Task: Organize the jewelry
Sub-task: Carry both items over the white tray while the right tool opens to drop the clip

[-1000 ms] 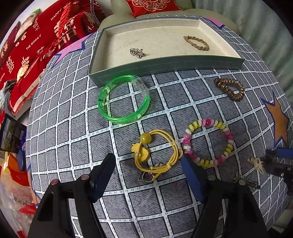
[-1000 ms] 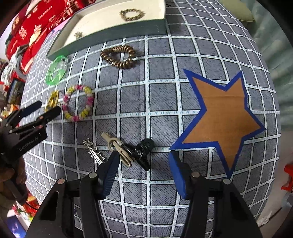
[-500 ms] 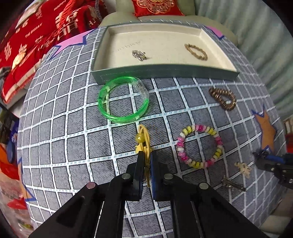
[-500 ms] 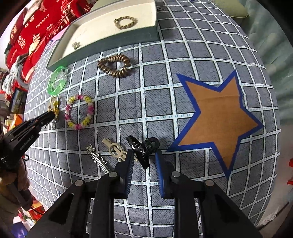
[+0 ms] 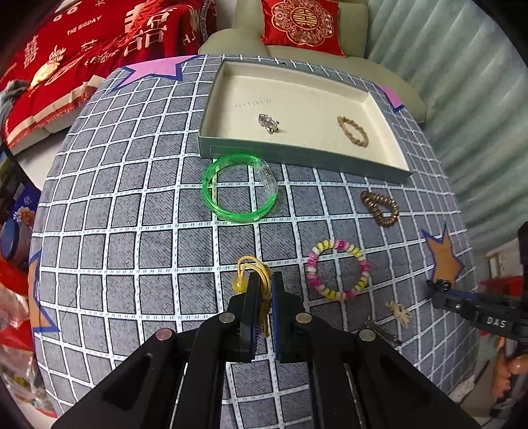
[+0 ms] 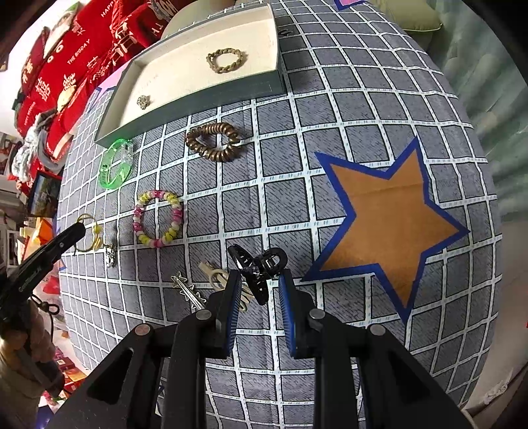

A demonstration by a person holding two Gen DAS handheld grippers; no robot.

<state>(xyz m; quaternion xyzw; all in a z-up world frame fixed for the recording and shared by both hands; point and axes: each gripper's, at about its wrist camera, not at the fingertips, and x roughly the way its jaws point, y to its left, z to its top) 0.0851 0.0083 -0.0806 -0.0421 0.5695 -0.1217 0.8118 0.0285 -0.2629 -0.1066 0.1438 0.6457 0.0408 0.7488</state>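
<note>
My left gripper is shut on a yellow hair tie, which hangs from the pads just above the checked cloth. Its small charm dangles below in the right wrist view. My right gripper is shut on a black claw clip near the orange star. A green-sided tray at the far side holds a braided bracelet and a silver charm. On the cloth lie a green bangle, a beaded bracelet and a brown spiral tie.
A beige clip and a star-tipped metal pin lie just left of my right gripper. Red cushions and a sofa stand beyond the table. The cloth drops off at the table's rounded edges.
Both grippers went from wide open to shut. The left closed on the yellow hair tie and rose with it; the right closed on the black claw clip.
</note>
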